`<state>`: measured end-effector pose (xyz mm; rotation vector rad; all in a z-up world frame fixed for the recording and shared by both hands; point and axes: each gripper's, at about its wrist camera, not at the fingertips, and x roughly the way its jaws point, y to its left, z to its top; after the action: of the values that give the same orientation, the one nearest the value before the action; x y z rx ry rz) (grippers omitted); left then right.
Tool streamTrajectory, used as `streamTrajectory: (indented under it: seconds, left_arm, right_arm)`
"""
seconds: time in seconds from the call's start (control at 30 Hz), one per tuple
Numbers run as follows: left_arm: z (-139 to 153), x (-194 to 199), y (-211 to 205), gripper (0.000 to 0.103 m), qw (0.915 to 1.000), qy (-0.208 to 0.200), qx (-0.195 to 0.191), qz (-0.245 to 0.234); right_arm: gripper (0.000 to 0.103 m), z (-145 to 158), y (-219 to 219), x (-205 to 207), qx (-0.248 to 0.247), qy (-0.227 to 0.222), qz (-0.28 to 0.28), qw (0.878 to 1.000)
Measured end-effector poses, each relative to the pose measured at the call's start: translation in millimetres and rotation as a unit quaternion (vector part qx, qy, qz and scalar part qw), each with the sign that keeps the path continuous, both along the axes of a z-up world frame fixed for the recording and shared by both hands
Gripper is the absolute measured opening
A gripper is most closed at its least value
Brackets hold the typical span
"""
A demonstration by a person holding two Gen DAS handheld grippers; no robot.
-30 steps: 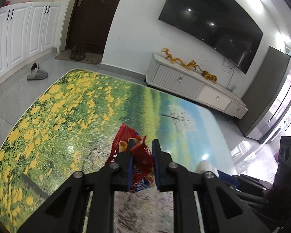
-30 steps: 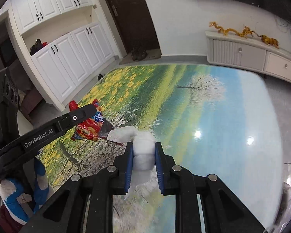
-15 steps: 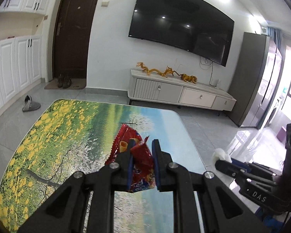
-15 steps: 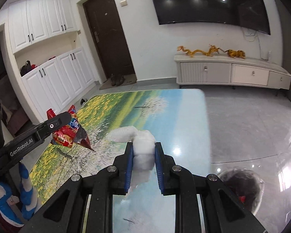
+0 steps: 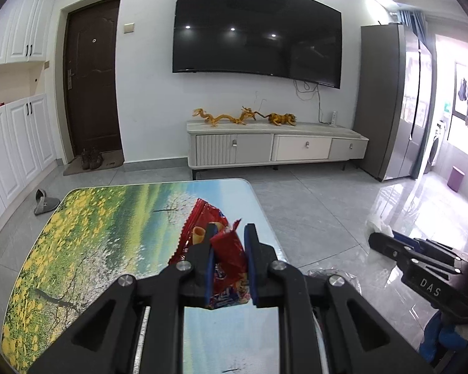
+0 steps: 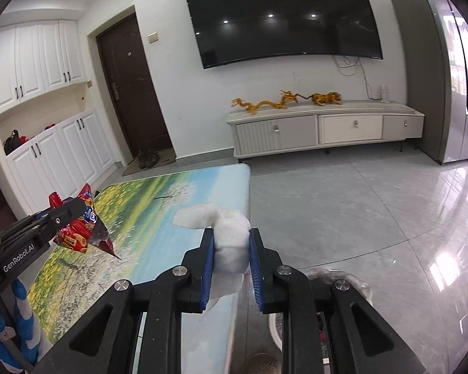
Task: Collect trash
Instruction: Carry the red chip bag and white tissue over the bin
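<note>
The left gripper [image 5: 228,260] is clamped on a crinkled red foil snack wrapper [image 5: 226,257]; the right gripper [image 6: 231,251] is clamped on a crumpled white tissue wad [image 6: 229,243]. Both pieces hang above the near right edge of the glossy landscape-print table [image 5: 93,233]. Dropping them into the plastic-lined bin [image 6: 355,283] on the floor, right of the table, remains.

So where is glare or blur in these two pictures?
Left wrist view: window glare washes the floor; the table print looks smeared. Right wrist view: bright glare on the floor at right; ceiling lights mirror in the TV.
</note>
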<state>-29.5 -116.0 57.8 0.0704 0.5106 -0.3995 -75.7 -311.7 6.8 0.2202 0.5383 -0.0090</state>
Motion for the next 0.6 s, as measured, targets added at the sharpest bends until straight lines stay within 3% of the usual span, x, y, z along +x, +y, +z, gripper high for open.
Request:
streamTrajectory:
  seconds: [0.33,0.6]
  left_arm:
    - [-24.6,3.2,-75.4,0.016,0.9976,0.022,0.047,-0.046]
    - [-43.7,17.7,-123.6,0.016,0.9930,0.066,0.044,-0.088]
  right_arm:
    - [0.020,-26.2,-59.7,-11.6,0.023,0.018,-0.049,0.998]
    - [0.020,-43.1,-99.5,-7.7,0.033,0.038,-0.081,0.995]
